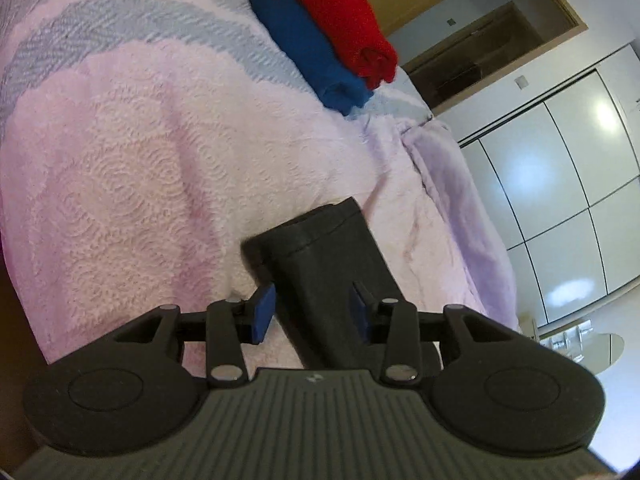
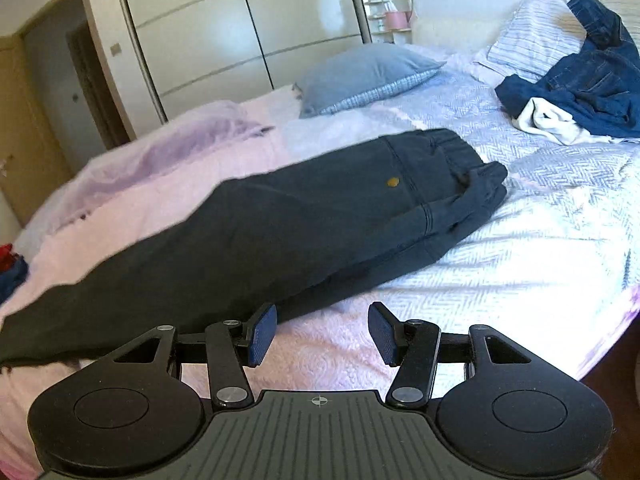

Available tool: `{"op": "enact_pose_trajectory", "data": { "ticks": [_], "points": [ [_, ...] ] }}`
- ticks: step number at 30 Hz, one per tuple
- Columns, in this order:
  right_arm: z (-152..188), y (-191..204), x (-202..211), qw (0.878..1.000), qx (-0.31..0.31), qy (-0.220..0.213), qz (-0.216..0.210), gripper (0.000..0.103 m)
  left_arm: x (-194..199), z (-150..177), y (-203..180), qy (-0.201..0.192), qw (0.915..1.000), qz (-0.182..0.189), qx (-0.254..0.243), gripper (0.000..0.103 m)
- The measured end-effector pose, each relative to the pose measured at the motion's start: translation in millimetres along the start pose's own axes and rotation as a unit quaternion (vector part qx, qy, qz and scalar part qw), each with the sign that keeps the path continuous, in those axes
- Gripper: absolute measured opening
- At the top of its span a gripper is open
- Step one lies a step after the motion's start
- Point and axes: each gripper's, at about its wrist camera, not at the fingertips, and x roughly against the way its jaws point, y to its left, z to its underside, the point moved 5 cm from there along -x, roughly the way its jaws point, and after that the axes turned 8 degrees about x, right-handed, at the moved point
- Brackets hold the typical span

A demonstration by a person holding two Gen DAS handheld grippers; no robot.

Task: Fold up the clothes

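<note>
**Dark trousers flat on bed, both grippers released**

Left wrist view, L to R: pink and grey bedspread (image 1: pixel 132 152) fills most of frame. Left gripper (image 1: pixel 310 312) sits low over it, jaws released, blue pads (image 1: pixel 262 314) well apart. One leg end of the dark trousers (image 1: pixel 328 264) lies on the bedspread and runs between the pads; contact w/ either pad cannot be told, nothing clamped. Far up the bed, a folded blue garment (image 1: pixel 304 48) lies touching a folded red garment (image 1: pixel 344 16) on its right, both near the bed's edge. Beyond the bed: doorway, then a white wardrobe (image 1: pixel 560 184).

Right wrist view, L to R: wardrobe behind bed at upper left. Trousers (image 2: pixel 280 220) lie stretched across the bed on a diagonal, leg end at lower left, waistband at upper right, appear doubled leg on leg; small yellowish spot on the seat. Right gripper (image 2: pixel 323 332) is at the near bed edge, jaws released, holding nothing; left pad just in front of the trousers' lower edge, touching or not unclear. Grey pillow (image 2: pixel 368 68) behind the trousers. At far right an unfolded pile of jeans (image 2: pixel 592 88) over a white garment (image 2: pixel 540 118), well apart from the trousers.
</note>
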Motion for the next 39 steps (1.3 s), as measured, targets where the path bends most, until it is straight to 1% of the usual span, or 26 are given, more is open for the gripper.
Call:
{"op": "enact_pose_trajectory", "data": {
  "ticks": [2, 5, 7, 8, 9, 11, 13, 15, 16, 17, 18, 21, 22, 24, 25, 27, 29, 30, 35, 38, 39],
  "points": [
    [1, 6, -9, 1.0, -0.002, 0.009, 0.0, 0.055, -4, -4, 3, 0.004, 0.9999, 0.005, 0.014, 0.032],
    [4, 14, -24, 1.0, -0.003, 0.023, -0.004, 0.054, -15, -2, -1, 0.007, 0.9999, 0.005, 0.008, 0.027],
    [4, 19, -35, 0.999, 0.004, 0.033, -0.006, 0.054, -21, -2, 2, 0.009, 1.0, 0.002, 0.002, 0.013],
    [5, 21, -40, 0.999, 0.006, 0.037, -0.006, 0.054, -23, -2, 4, 0.01, 1.0, 0.001, -0.001, 0.001],
    [5, 23, -44, 0.999, 0.007, 0.04, -0.008, 0.054, -23, -2, 5, 0.013, 0.9999, 0.006, -0.005, 0.001],
    [5, 26, -51, 0.999, 0.009, 0.046, -0.011, 0.054, -12, -5, 3, 0.009, 0.9991, 0.033, -0.024, 0.001],
    [4, 26, -56, 0.999, 0.013, 0.05, -0.009, 0.054, 0, -8, -1, 0.002, 0.997, 0.062, -0.046, 0.001],
    [4, 25, -61, 0.999, 0.012, 0.052, -0.006, 0.054, 1, -4, 5, 0.005, 0.9962, 0.045, -0.074, 0.001],
    [5, 24, -64, 0.998, 0.008, 0.056, -0.004, 0.054, -7, -1, 13, 0.014, 0.9966, 0.028, -0.076, 0.002],
    [6, 24, -67, 0.998, 0.004, 0.061, -0.004, 0.054, -18, 3, 22, 0.026, 0.9968, 0.009, -0.074, 0.005],
    [7, 24, -70, 0.998, -0.001, 0.068, -0.005, 0.054, -25, 5, 29, 0.028, 0.9977, 0.006, -0.062, 0.006],
    [8, 27, -72, 0.997, -0.004, 0.073, -0.013, 0.054, -17, 4, 25, 0.012, 0.9988, 0.012, -0.046, 0.008],
    [8, 27, -71, 0.997, -0.001, 0.071, -0.014, 0.054, -12, 5, 24, 0.006, 0.9991, 0.016, -0.039, 0.01],
    [7, 27, -69, 0.998, 0.006, 0.066, -0.011, 0.054, -3, 7, 27, 0.005, 0.9997, 0.018, -0.014, 0.023],
    [8, 26, -69, 0.998, 0.004, 0.066, -0.011, 0.054, 1, 10, 29, 0.008, 0.9998, 0.02, 0.0, 0.025],
    [10, 24, -71, 0.997, -0.006, 0.071, -0.014, 0.054, 4, 19, 29, 0.024, 0.9988, 0.037, 0.023, 0.031],
    [12, 23, -72, 0.997, -0.014, 0.076, -0.017, 0.054, -1, 32, 25, 0.04, 0.9974, 0.049, 0.036, 0.032],
    [12, 23, -73, 0.997, -0.014, 0.078, -0.019, 0.054, -3, 37, 23, 0.039, 0.9971, 0.053, 0.038, 0.033],
    [11, 24, -69, 0.997, -0.004, 0.071, -0.024, 0.054, -18, 40, 22, 0.024, 0.9961, 0.052, 0.068, 0.033],
    [13, 17, -68, 0.997, -0.011, 0.072, -0.02, 0.054, -26, 41, 19, 0.015, 0.9969, 0.04, 0.065, 0.033],
    [14, 14, -69, 0.997, -0.016, 0.074, -0.019, 0.054, -27, 41, 16, 0.011, 0.9975, 0.038, 0.059, 0.031]
  ]
}}
